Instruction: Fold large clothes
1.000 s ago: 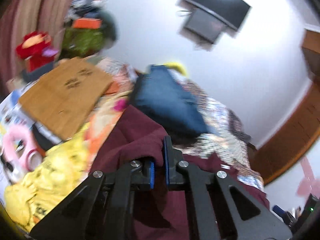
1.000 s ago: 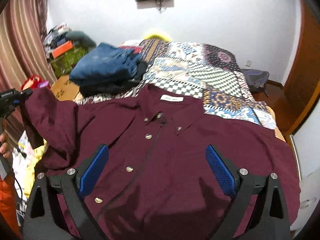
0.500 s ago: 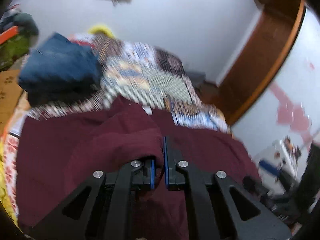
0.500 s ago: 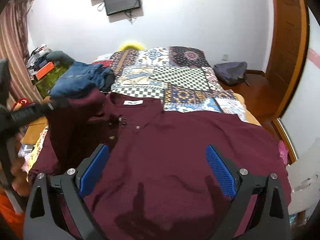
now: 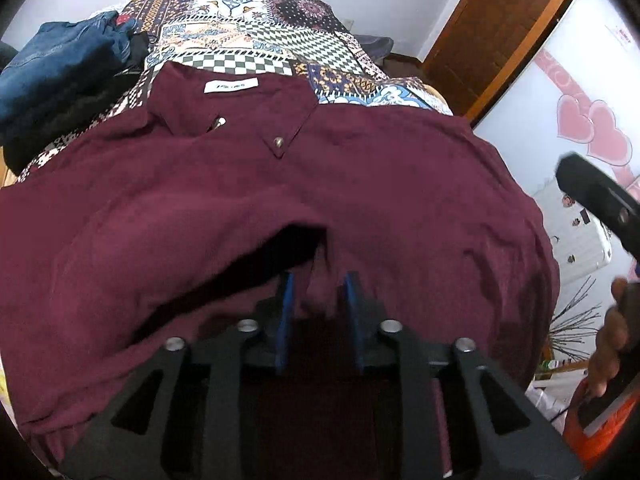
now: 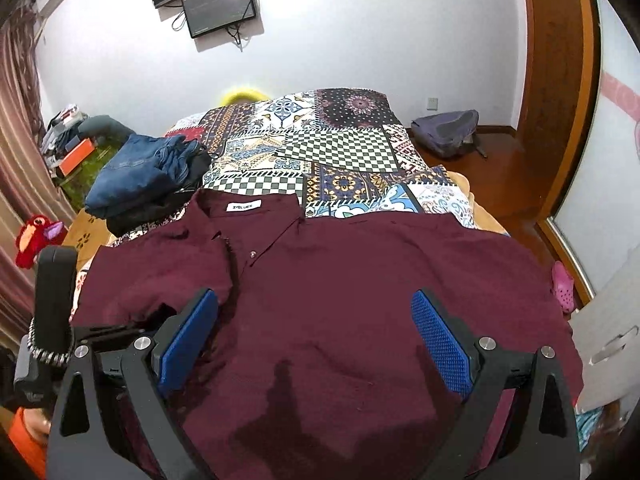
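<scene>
On the bed [image 6: 360, 152], over a patchwork quilt, a big maroon button-up shirt [image 6: 360, 280] lay spread out with its collar and white neck label pointing toward the far wall. One side of it was already flipped over onto the front, making a loose fold with a dark gap under the edge. The left gripper [image 5: 319, 292] sat right over that folded part, its blue fingers [image 5: 285, 312] opening, only narrowly apart, with a bit of maroon cloth between them; the pads didn't look pressed on it. The right gripper [image 6: 316, 336] hung above the lower half of the shirt with its fingers spread wide, nothing between them but the shirt well below. A stack of folded jeans [image 6: 136, 172] and darker clothes sat beside the shirt's collar on the left side of the bed. Way at the back, a backpack [image 6: 444, 132] slumped on the wooden floor, and a screen [image 6: 220, 8] hung on the wall.
</scene>
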Action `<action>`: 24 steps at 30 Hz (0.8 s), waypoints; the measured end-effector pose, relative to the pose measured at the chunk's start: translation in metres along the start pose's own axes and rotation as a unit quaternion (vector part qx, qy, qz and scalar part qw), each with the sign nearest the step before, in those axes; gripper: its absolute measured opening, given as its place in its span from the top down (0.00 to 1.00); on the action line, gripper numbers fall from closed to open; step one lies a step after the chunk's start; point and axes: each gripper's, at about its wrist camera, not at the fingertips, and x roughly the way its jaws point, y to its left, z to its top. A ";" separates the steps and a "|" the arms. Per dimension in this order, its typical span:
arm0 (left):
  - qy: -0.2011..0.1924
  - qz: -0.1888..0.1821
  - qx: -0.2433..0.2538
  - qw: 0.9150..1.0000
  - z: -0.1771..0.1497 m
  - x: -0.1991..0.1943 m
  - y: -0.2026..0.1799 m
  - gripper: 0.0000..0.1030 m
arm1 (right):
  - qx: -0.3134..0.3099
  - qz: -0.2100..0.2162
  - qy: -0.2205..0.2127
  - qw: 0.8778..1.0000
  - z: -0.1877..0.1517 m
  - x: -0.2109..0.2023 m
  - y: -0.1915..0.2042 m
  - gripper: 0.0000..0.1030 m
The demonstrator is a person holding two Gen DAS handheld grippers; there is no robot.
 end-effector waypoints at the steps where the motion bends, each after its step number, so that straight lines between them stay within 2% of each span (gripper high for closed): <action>1: -0.001 -0.002 -0.004 1.000 -0.003 -0.004 0.003 0.65 | -0.005 -0.002 -0.001 1.000 0.001 0.000 0.003 0.06; 5: -0.032 -0.007 -0.026 0.999 -0.011 -0.035 0.026 0.63 | -0.035 -0.005 -0.002 0.999 0.004 0.004 0.018 0.06; 8: -0.066 0.040 -0.022 0.997 -0.014 -0.060 0.047 0.53 | -0.058 0.004 0.000 0.998 0.006 0.009 0.034 0.06; 11: -0.089 0.080 -0.035 0.992 -0.020 -0.079 0.071 0.51 | -0.084 0.015 0.007 0.996 0.008 0.017 0.054 0.06; 15: -0.107 0.106 -0.091 0.984 -0.038 -0.099 0.121 0.49 | -0.137 0.019 0.011 0.990 0.006 0.029 0.085 0.06; 20: -0.105 0.135 -0.170 0.970 -0.066 -0.106 0.184 0.49 | -0.223 0.046 0.032 0.973 -0.005 0.047 0.127 0.06; 23: -0.102 0.144 -0.211 0.961 -0.086 -0.109 0.214 0.49 | -0.295 0.054 0.052 0.953 -0.017 0.063 0.153 0.06; 24: -0.101 0.148 -0.221 0.959 -0.093 -0.109 0.221 0.49 | -0.325 0.053 0.060 0.942 -0.022 0.069 0.160 0.06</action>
